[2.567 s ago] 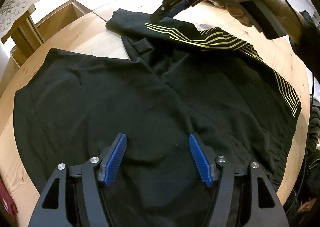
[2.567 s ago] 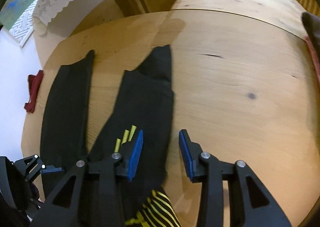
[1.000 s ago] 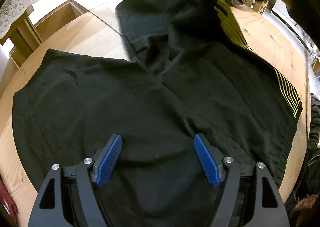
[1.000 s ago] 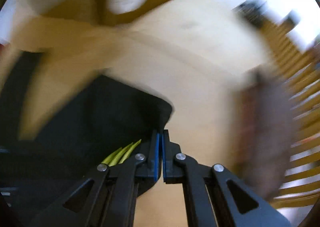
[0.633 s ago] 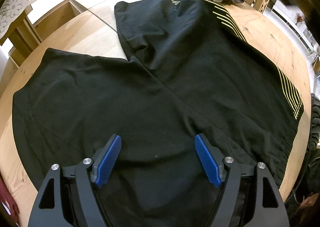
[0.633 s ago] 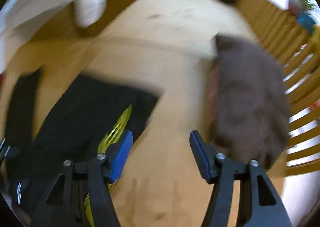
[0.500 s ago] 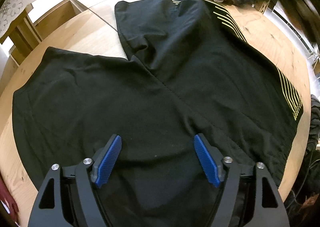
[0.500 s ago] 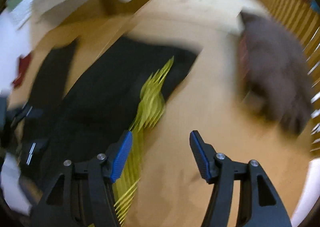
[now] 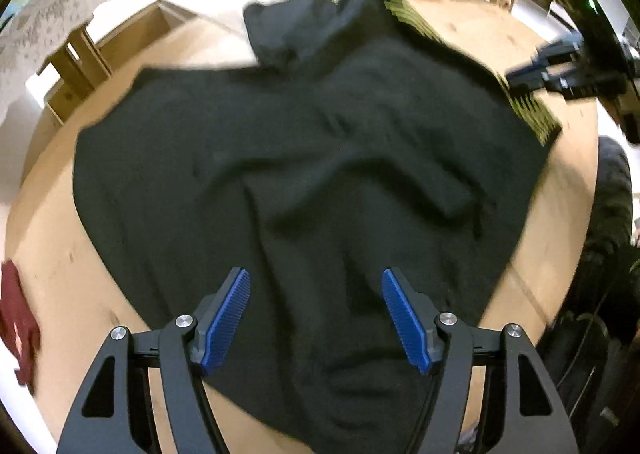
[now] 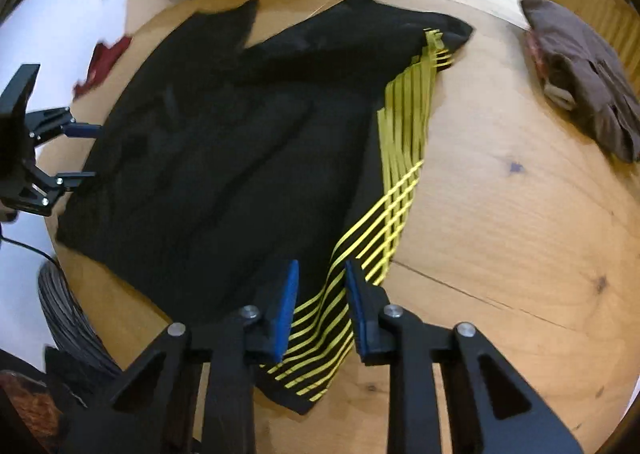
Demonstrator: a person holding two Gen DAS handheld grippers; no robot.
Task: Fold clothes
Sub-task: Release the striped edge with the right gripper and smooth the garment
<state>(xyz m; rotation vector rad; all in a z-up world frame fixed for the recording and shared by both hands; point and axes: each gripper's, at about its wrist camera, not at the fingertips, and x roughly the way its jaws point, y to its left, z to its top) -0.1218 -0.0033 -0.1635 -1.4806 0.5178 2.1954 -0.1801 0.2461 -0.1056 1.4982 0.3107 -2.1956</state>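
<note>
**Black shorts spread flat, both claws over them**

The left claw (image 9: 316, 314) stands spread wide, its ribbed blue pads (image 9: 226, 320) hanging over the near edge of the black shorts (image 9: 304, 157) with nothing pinched between them. The right claw (image 10: 320, 306) is closing; its blue pads flank the yellow-striped corner (image 10: 316, 338) of the shorts with a narrow gap left, and the cloth lies under them, not visibly clamped.

The shorts lie flat on the round wooden desk (image 10: 520, 213), matte and softly creased, with two leg ends pointing away from the claws. Only the right wrist view shows the thin yellow stripes sharply, fanning along one side; in the left wrist view they are a blurred band (image 9: 528, 113) at the far right edge. The left view alone shows the right claw from outside, dark against a white floor. Both views show a folded brown garment (image 10: 584, 93) well apart from the shorts and a dark red cloth (image 9: 16, 318) at the desk's rim.
</note>
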